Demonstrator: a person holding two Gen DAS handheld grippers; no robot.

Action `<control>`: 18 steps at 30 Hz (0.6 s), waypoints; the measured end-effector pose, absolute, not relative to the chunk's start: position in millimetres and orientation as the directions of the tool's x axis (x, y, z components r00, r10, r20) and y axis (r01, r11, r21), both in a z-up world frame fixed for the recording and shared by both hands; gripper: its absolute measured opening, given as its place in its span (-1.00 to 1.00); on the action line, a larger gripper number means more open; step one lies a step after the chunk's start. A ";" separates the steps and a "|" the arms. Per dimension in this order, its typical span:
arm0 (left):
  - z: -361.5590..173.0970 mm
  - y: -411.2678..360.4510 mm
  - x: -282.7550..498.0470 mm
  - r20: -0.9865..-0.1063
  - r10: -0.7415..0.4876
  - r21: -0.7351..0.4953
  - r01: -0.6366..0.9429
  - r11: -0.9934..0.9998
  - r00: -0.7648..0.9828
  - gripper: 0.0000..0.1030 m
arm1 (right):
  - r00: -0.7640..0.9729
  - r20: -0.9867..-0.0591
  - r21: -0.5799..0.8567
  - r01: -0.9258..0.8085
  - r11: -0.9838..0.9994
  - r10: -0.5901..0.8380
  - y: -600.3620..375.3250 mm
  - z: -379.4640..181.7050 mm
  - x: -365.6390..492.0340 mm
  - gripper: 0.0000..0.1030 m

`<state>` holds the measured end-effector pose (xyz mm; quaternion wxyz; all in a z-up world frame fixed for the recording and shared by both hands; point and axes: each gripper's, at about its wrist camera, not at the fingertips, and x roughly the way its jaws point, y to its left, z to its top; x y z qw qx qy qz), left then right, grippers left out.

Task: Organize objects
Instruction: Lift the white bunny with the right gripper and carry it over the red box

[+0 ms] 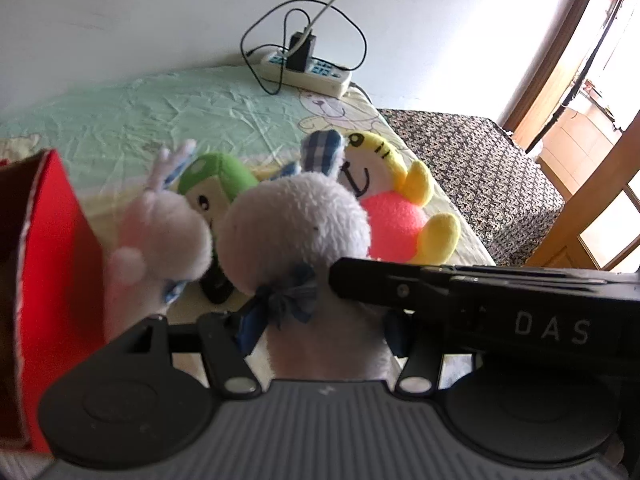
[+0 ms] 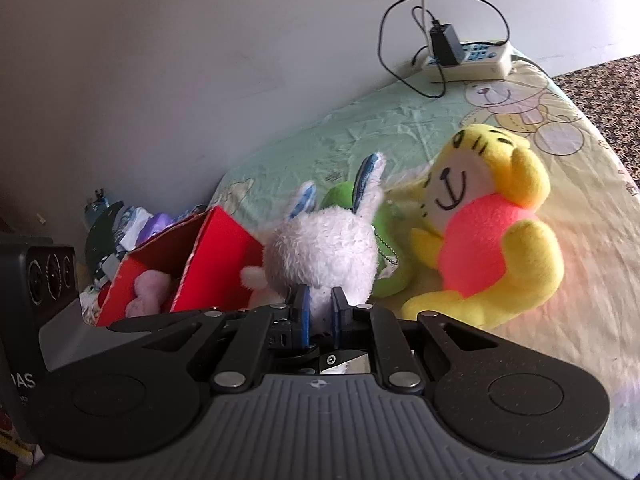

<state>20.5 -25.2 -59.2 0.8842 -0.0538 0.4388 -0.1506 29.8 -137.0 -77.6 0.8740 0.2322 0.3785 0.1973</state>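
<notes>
My left gripper (image 1: pixel 316 332) is shut on the body of a white bunny plush (image 1: pixel 296 232) with a blue bow. My right gripper (image 2: pixel 320 308) is shut under the head of a white bunny (image 2: pixel 320 248) with blue-lined ears. In the left wrist view a smaller, blurred white bunny (image 1: pixel 160 232) sits beside the open red box (image 1: pixel 60 240). There the right gripper's finger (image 1: pixel 360 284) enters from the right and vanishes behind the bow; I cannot tell which bunny it grips. The red box (image 2: pixel 224 248) holds a pink plush (image 2: pixel 148 288).
A green plush (image 1: pixel 216 176) and a yellow tiger plush (image 1: pixel 396 216) lie on the green bedsheet (image 1: pixel 160 112) beyond the bunnies. A power strip (image 1: pixel 308 68) with cables sits by the wall. Clutter (image 2: pixel 120 224) lies behind the box, and a patterned cover (image 1: pixel 480 152) is to the right.
</notes>
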 end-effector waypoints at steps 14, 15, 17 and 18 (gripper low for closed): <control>-32.1 3.3 -23.2 -0.728 -0.215 -0.184 0.117 0.976 0.651 0.10 | 0.604 -0.515 0.550 -0.311 0.775 0.608 -97.5 -57.2 12.2 -0.77; -29.9 6.5 -25.8 -0.724 -0.207 -0.181 0.108 0.977 0.658 0.10 | 0.602 -0.510 0.550 -0.321 0.771 0.615 -94.2 -55.5 11.4 -0.77; -25.7 12.5 -31.3 -0.716 -0.191 -0.174 0.093 0.980 0.671 0.10 | 0.600 -0.500 0.548 -0.339 0.764 0.625 -87.3 -51.5 9.1 -0.77; -23.3 16.0 -34.2 -0.711 -0.184 -0.173 0.086 0.981 0.679 0.10 | 0.599 -0.494 0.547 -0.349 0.761 0.630 -83.5 -49.0 8.1 -0.77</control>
